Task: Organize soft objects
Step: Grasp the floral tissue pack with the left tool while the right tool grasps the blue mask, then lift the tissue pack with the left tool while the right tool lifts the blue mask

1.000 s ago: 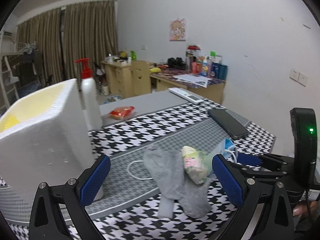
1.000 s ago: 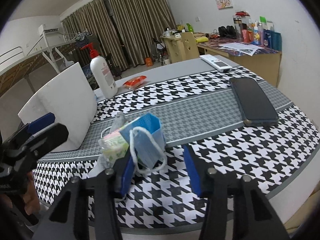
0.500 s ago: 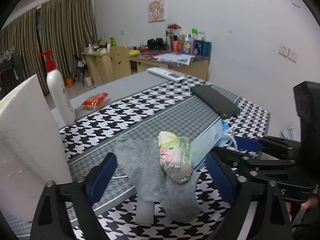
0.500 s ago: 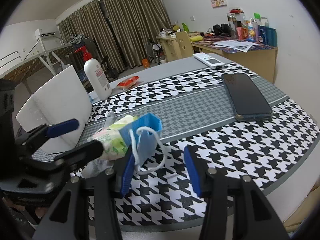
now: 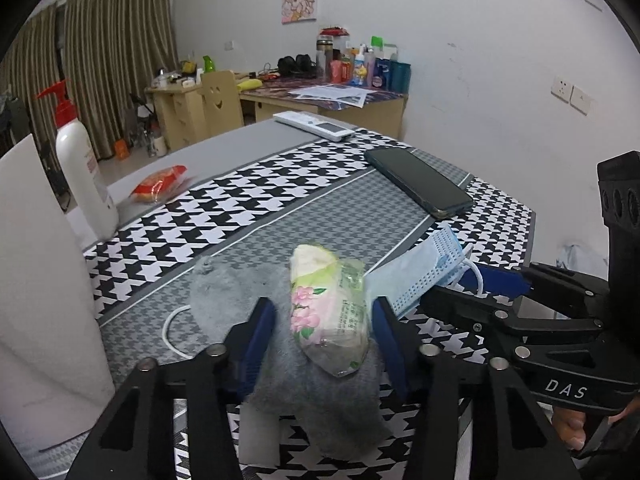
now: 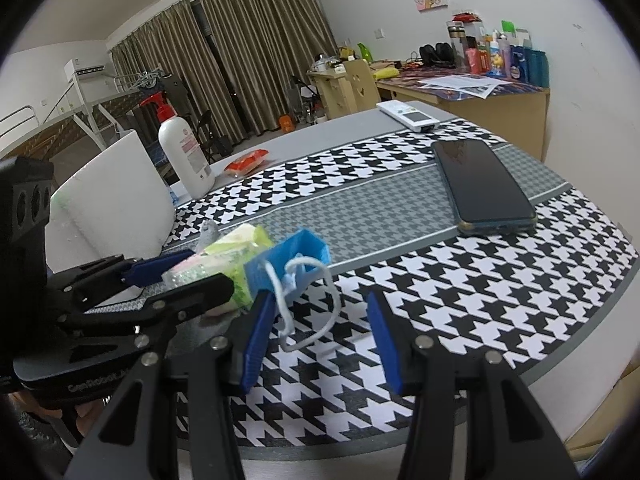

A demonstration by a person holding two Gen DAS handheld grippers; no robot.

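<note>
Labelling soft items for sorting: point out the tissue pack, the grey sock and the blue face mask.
tissue pack [image 5: 328,304], left wrist view, on its flowered wrapper.
grey sock [image 5: 216,292], left wrist view, on its far end.
blue face mask [image 6: 298,254], right wrist view, on its folded pleated body.

Tissue pack [image 5: 330,308] atop grey sock [image 5: 224,300]

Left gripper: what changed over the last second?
Left gripper moved in and narrowed its jaws around the tissue pack lying on the grey sock; whether they touch it is unclear. Right gripper stays open beside the blue mask. Phone and lotion bottle unmoved.
</note>
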